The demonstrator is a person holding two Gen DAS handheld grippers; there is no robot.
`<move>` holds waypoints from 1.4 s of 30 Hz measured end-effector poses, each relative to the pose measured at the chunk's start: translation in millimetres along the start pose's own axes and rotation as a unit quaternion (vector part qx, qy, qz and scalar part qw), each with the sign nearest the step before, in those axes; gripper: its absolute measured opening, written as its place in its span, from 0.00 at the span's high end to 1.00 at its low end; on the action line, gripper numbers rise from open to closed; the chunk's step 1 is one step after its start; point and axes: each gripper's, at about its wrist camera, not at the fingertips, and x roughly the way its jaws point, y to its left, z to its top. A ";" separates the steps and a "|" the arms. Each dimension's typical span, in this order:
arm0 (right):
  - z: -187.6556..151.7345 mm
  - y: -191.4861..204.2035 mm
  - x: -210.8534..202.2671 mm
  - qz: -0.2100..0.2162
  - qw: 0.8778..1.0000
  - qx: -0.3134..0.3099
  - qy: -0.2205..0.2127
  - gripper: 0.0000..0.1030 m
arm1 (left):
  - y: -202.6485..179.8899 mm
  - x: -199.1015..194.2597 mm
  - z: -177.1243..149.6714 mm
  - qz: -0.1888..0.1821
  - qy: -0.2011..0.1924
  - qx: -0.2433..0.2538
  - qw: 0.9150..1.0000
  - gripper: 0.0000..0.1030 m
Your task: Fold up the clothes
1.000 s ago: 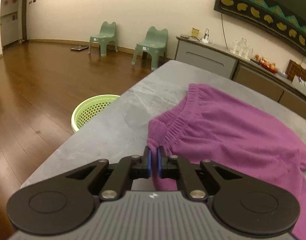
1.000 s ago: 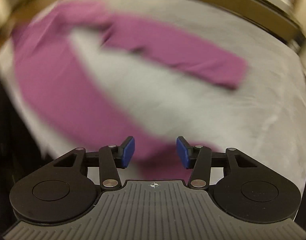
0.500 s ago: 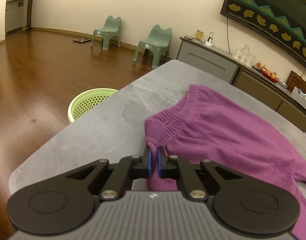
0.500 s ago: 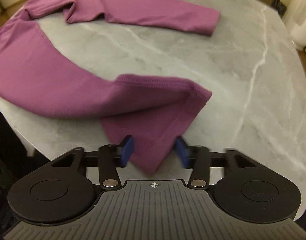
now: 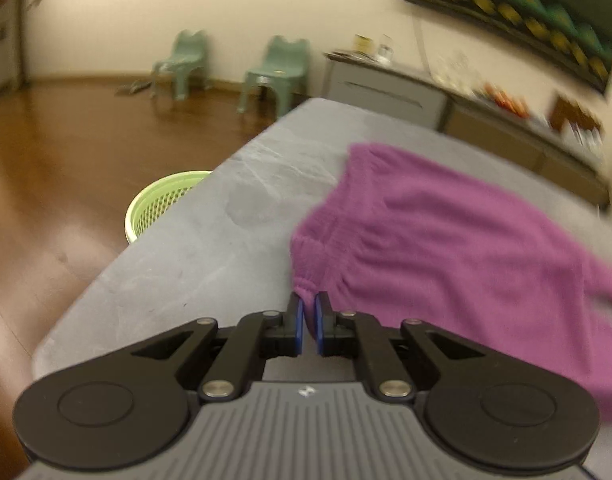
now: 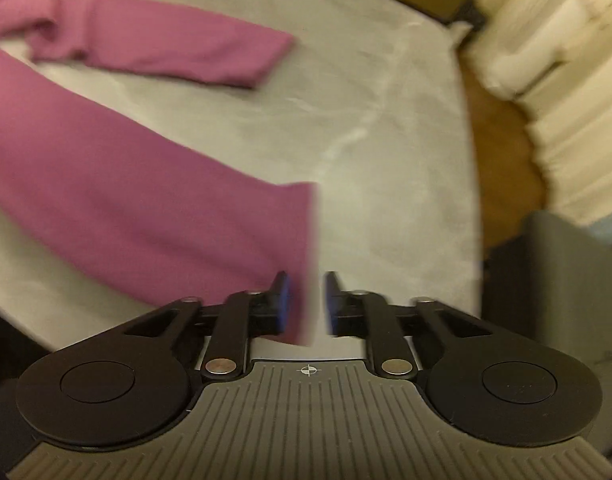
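Note:
Purple trousers (image 5: 445, 240) lie on a grey marble table (image 5: 210, 240). My left gripper (image 5: 309, 312) is shut on the near corner of their elastic waistband. In the right wrist view the near trouser leg (image 6: 126, 200) runs from the left to my right gripper (image 6: 306, 300), whose jaws stand a little apart with the leg's cuff edge between them, not clamped. The other leg (image 6: 166, 44) lies flat further back. Both views are blurred by motion.
A green laundry basket (image 5: 162, 200) stands on the wooden floor by the table's left edge. Two green chairs (image 5: 274, 72) and a sideboard (image 5: 445, 100) stand by the far wall. A grey box (image 6: 565, 280) and a curtain (image 6: 565, 80) are right of the table.
The right jaws have narrowed around the near leg's cuff, which now lies straighter instead of folded over. The left gripper stays shut on the waistband and has shifted slightly.

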 end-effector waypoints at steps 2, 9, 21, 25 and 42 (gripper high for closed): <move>-3.0 10.8 -8.4 -0.053 0.998 -0.001 -0.029 0.53 | -0.2 -15.3 -3.4 -0.004 -0.006 0.024 1.000 0.86; 12.8 58.8 -28.8 0.033 0.992 0.009 -0.125 0.33 | -14.1 -33.7 19.3 -0.055 -0.052 0.014 0.997 0.85; 29.7 101.7 48.7 0.104 0.992 0.016 -0.066 0.40 | -66.6 66.7 -27.1 -0.024 0.087 0.115 0.989 0.84; 39.9 88.9 47.4 0.144 0.989 0.001 -0.044 0.41 | -58.3 53.1 -17.4 -0.017 0.113 0.124 0.986 0.84; 190.0 44.6 139.1 0.059 0.986 0.111 -0.112 0.98 | -147.6 217.0 109.7 -0.011 0.056 0.149 0.987 0.83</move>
